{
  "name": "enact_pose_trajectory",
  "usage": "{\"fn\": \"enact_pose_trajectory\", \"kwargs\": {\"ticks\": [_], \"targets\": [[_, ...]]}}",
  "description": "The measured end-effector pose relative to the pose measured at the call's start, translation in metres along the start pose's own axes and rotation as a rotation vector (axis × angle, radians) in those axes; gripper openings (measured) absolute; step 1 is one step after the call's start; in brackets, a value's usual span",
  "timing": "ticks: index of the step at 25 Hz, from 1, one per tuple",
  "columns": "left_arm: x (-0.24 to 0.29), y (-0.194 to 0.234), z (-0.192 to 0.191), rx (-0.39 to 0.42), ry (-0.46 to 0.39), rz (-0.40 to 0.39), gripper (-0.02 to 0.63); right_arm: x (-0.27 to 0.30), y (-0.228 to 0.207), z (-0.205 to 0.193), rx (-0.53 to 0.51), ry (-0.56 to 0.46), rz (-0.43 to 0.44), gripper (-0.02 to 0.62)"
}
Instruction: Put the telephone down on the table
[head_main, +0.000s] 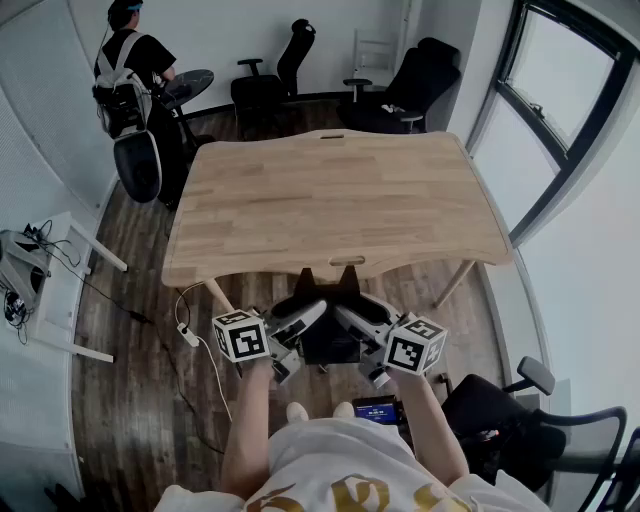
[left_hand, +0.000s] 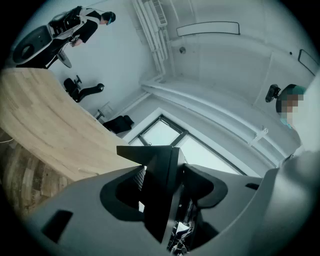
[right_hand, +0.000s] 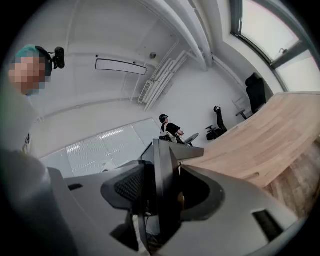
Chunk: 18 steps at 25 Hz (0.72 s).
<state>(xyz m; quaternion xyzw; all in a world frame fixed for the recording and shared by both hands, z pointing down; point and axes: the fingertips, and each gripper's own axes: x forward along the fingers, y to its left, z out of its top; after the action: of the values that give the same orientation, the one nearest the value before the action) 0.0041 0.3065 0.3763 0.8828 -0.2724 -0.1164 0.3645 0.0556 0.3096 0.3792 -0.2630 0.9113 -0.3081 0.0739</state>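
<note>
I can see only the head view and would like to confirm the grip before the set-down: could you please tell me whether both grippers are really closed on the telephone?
Observer: Yes for the left. Its own view shows the left gripper closed on the telephone, gripping its thin black edge.
Operator: Thank you. And the right one, please?
Observer: Its view shows the right gripper likewise clamped on a thin black edge, with its ribbed pad against it.

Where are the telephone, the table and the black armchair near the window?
telephone (head_main: 330, 342): head view, the middle of its dark body.
table (head_main: 340, 200): head view, a bare part of the wooden top.
black armchair (head_main: 432, 68): head view, its backrest, beyond the table's far right corner.
</note>
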Motion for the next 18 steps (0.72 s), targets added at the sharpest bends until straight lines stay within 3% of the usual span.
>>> {"fn": "enact_pose_trajectory", "kwargs": {"ticks": [11, 18], "targets": [[0.001, -0.019, -0.017, 0.008, -0.005, 0.023, 0.235, -0.022, 0.008, -0.006, 0.004, 0.024, 0.023, 0.216], [0.003, -0.009, -0.011, 0.004, 0.006, 0.027, 0.235, -0.011, 0.002, -0.004, 0.016, 0.042, 0.023, 0.216]]}}
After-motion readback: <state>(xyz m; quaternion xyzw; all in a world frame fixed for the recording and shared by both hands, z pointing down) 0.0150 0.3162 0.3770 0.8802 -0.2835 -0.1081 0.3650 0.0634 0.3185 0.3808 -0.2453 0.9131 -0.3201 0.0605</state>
